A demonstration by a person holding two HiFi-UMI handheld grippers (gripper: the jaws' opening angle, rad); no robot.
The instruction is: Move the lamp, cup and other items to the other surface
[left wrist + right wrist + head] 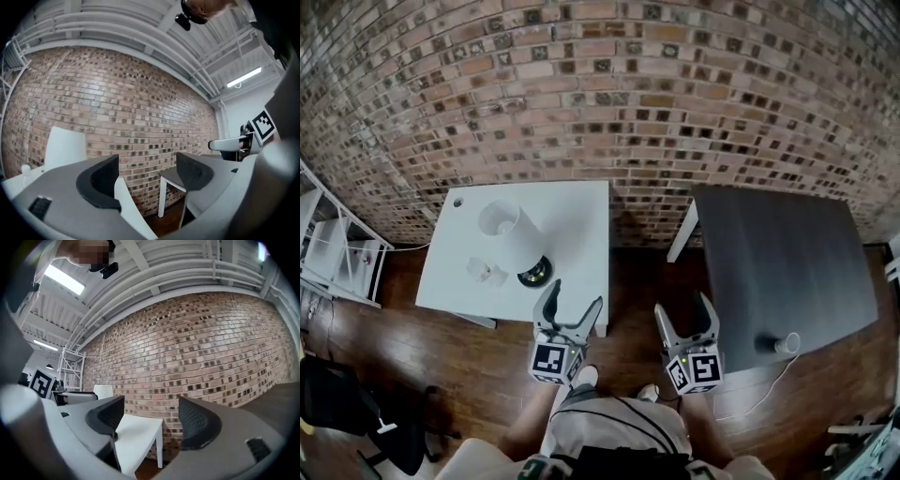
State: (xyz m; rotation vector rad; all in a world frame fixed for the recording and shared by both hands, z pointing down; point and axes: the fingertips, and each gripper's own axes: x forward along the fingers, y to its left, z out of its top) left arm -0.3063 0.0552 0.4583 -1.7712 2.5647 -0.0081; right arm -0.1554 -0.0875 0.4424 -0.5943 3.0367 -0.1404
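Observation:
A lamp with a white shade (514,234) and a dark round base (534,274) stands on the white table (577,211), tilted in the head view. Left of the base sits a small clear cup (481,270). On the dark table (787,253) to the right, a white cup-like cylinder (786,343) lies near the front edge. My left gripper (574,302) hovers open just off the white table's front right corner, empty. Over the floor between the two tables, my right gripper (683,309) is also open and empty. The lamp shade (65,147) shows left of the left gripper (147,176); the right gripper (151,416) faces the white table (136,434).
A brick wall (600,94) runs behind both tables. A white metal rack (337,248) stands at the far left, with a black chair or bag (337,403) below it. A small dark spot (457,201) marks the white table's back left corner. Wooden floor (642,272) lies between the tables.

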